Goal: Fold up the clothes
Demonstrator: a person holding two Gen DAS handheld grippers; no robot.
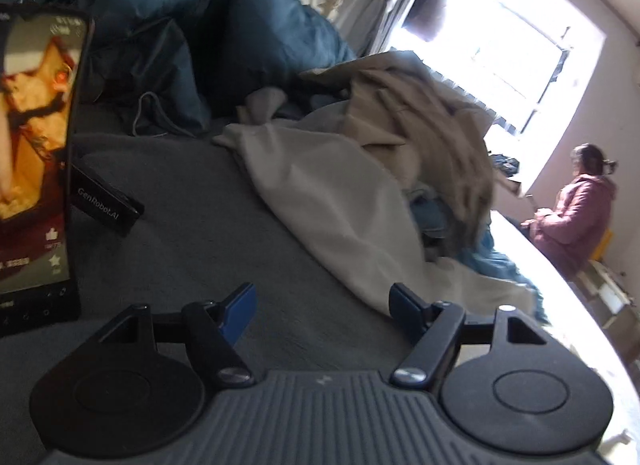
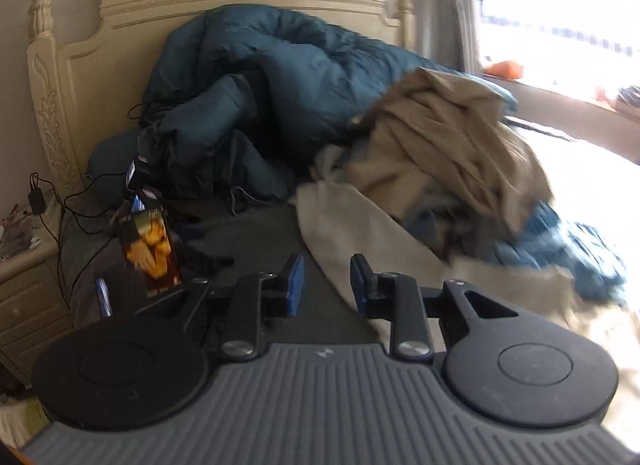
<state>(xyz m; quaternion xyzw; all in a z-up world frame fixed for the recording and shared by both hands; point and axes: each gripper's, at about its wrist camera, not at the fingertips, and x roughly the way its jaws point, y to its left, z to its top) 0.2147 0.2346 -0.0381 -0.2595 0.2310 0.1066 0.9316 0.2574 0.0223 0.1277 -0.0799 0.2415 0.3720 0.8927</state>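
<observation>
Bed (image 2: pixel 248 233), grey sheet, cream carved headboard (image 2: pixel 224 5) behind. Teal duvet (image 2: pixel 256 77), bunched against the headboard. Clothes (image 2: pixel 452 161): tan and pale garments heaped on the window side of the bed, a blue piece beneath, one pale edge trailing toward me. Person (image 1: pixel 572 209) in a pink jacket, beyond the bed by the window. Phone (image 1: pixel 36 161), upright, screen lit, near my left gripper (image 1: pixel 324 307); jaws wide, holding nothing. My right gripper (image 2: pixel 326 285): jaws narrowly parted, nothing between them.

Each gripper, left gripper (image 1: pixel 323 305) and right gripper (image 2: pixel 327 279), is black with blue pads. Round black discs flank a ribbed grey body. Silver screws pin the finger arms.
</observation>
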